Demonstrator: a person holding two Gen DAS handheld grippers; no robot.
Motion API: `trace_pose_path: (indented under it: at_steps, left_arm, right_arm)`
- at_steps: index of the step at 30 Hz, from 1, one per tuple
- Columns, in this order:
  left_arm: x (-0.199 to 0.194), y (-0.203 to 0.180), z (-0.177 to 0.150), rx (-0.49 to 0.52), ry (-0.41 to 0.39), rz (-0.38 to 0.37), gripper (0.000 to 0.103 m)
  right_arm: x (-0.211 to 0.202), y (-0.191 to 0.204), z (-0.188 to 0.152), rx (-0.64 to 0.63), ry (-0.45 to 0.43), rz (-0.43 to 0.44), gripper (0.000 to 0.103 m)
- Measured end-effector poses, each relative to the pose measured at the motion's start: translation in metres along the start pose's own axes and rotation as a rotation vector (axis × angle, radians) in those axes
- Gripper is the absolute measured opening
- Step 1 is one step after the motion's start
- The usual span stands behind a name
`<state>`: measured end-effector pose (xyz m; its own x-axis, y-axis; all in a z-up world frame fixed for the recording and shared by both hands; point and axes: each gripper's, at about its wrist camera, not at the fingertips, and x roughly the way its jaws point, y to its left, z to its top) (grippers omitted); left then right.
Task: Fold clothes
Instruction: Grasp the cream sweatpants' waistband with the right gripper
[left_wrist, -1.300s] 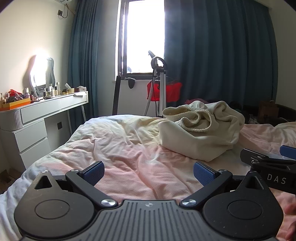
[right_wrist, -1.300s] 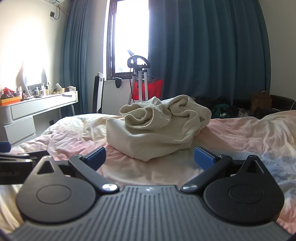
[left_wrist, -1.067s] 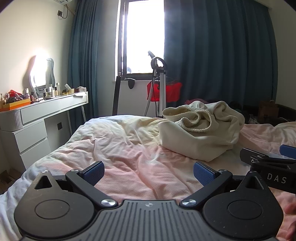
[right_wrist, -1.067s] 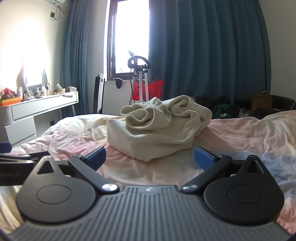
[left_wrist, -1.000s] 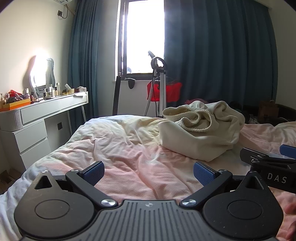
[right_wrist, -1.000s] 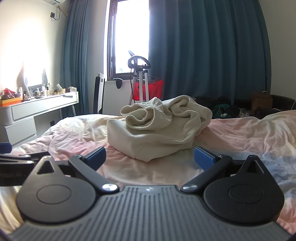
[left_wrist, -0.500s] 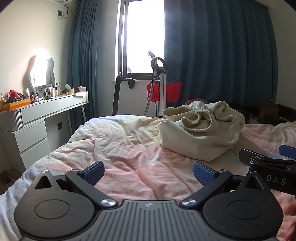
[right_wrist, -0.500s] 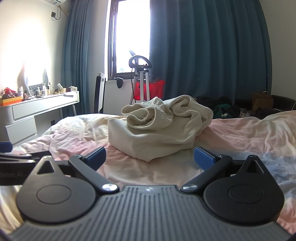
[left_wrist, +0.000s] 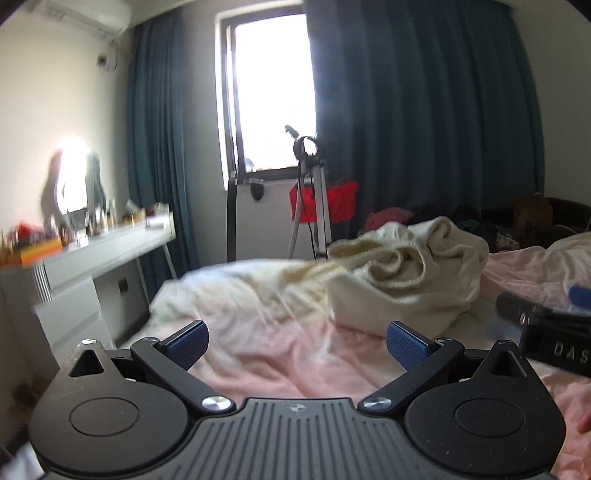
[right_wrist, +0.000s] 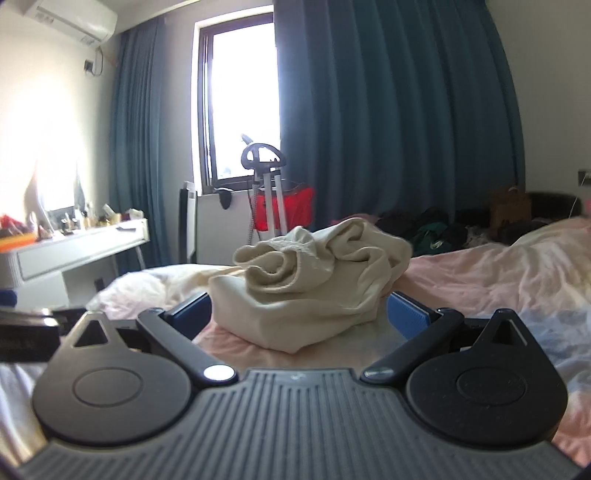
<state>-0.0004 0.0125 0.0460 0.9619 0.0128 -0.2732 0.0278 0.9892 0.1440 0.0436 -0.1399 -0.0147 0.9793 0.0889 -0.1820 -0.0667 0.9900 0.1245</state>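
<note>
A cream garment (right_wrist: 310, 284) lies in a loose crumpled heap on the bed (left_wrist: 273, 354), with its ribbed edge rolled on top. The bed is covered with a wrinkled pale pink sheet, which looks whiter toward the far left corner.

The right gripper (right_wrist: 299, 314) has its jaws spread wide, and in its view the heap sits just ahead, between the two blue pads (right_wrist: 406, 317); whether the pads touch the fabric I cannot tell. The left gripper (left_wrist: 295, 341) is also wide open and holds nothing. It is over the bare sheet, with the garment ahead and to its right. At the right edge of the left view, part of the other gripper's black body is seen, with the letters "DAS".

Behind the bed hang long dark teal curtains (right_wrist: 391, 118), parted at a window (right_wrist: 240, 103) where strong daylight enters. Below the window stands a metal stand (right_wrist: 267, 184) with a round black head, and something red is behind it. On the left is a white dressing table (left_wrist: 92, 258) with drawers; small bottles and a mirror stand on it, but they are blurred in the left view. An air conditioner (right_wrist: 70, 18) is mounted high on the left wall. At the right, beyond the bed, lies a dark pile of clothes (right_wrist: 436, 229) near a brown paper bag (right_wrist: 511, 206).
</note>
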Motion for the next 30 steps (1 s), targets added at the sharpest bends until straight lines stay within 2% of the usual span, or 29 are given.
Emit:
trace_pose_path:
  at_steps: [5,6,10,11,12,14,17,21,22,23,24,25,27,30]
  left_arm:
    - [0.002,0.027,0.016,0.018,-0.029,0.017,0.103]
    - [0.007,0.033,0.013,-0.013,-0.013,0.006,0.103]
    - [0.026,0.058,0.001,-0.14,0.048,-0.043,0.103]
    - [0.03,0.064,-0.003,-0.173,0.06,-0.06,0.103]
    - [0.036,0.068,-0.007,-0.192,0.066,-0.066,0.103]
    - [0.049,0.074,-0.013,-0.212,0.09,-0.055,0.103]
    - [0.067,0.081,-0.018,-0.229,0.09,-0.058,0.103]
    - [0.093,0.087,-0.029,-0.247,0.1,-0.049,0.103]
    - [0.101,0.087,-0.033,-0.252,0.109,-0.048,0.103]
    - [0.108,0.088,-0.036,-0.258,0.118,-0.047,0.103]
    - [0.112,0.088,-0.037,-0.265,0.121,-0.054,0.103]
    - [0.115,0.088,-0.039,-0.273,0.124,-0.06,0.103]
    - [0.122,0.089,-0.042,-0.288,0.129,-0.074,0.103]
    - [0.125,0.086,-0.044,-0.304,0.123,-0.089,0.103]
  right_arm:
    - [0.018,0.004,0.009,0.011,0.006,0.05,0.103]
    - [0.033,0.006,0.012,0.003,0.023,0.039,0.103]
    - [0.105,-0.005,0.027,0.104,0.086,-0.004,0.097]
    - [0.124,-0.009,0.03,0.131,0.099,-0.018,0.091]
    - [0.144,-0.012,0.032,0.141,0.115,-0.04,0.078]
    - [0.186,-0.018,0.033,0.146,0.15,-0.088,0.069]
    - [0.239,-0.025,0.032,0.146,0.185,-0.155,0.064]
    - [0.29,-0.036,0.026,0.183,0.235,-0.205,0.064]
    - [0.296,-0.037,0.026,0.185,0.239,-0.214,0.063]
    - [0.298,-0.037,0.027,0.17,0.235,-0.226,0.056]
    - [0.298,-0.037,0.028,0.15,0.228,-0.238,0.034]
    - [0.298,-0.037,0.029,0.13,0.222,-0.25,0.026]
    - [0.286,-0.035,0.035,0.105,0.178,-0.26,0.024]
    - [0.252,-0.03,0.054,0.104,0.14,-0.208,0.024]
